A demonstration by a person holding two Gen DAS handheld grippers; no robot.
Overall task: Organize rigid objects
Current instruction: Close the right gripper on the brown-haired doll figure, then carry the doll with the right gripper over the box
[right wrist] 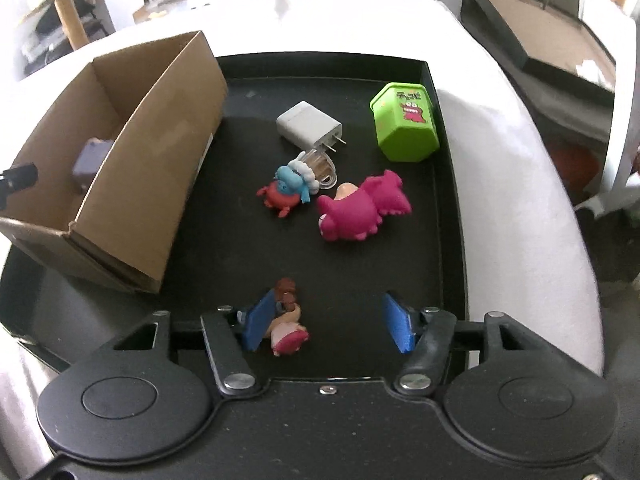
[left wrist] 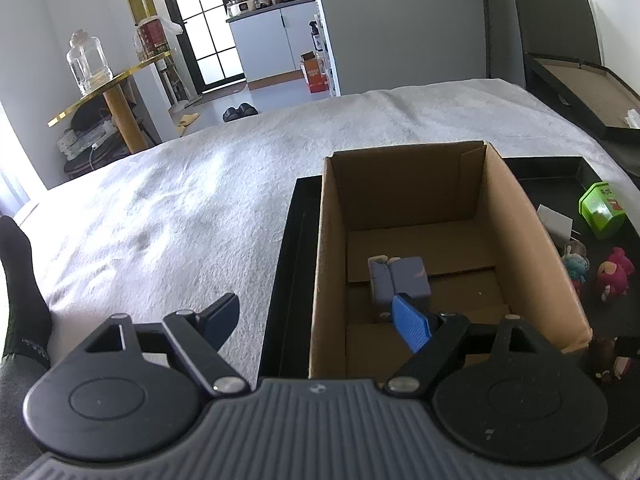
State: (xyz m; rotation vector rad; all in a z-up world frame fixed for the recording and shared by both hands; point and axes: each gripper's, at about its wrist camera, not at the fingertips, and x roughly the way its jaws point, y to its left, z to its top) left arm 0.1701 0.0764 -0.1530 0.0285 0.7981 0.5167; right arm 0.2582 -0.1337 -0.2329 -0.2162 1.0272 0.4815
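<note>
Here figurine (right wrist: 289, 320) seemingly touches right claw's (right wrist: 326, 326) left pad.

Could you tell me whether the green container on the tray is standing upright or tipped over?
Tipped over: the green container lies on its side on the black tray.

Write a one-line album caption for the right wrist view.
Open right claw over a black tray, small figurine beside one pad, more toys and a cardboard box ahead.
</note>
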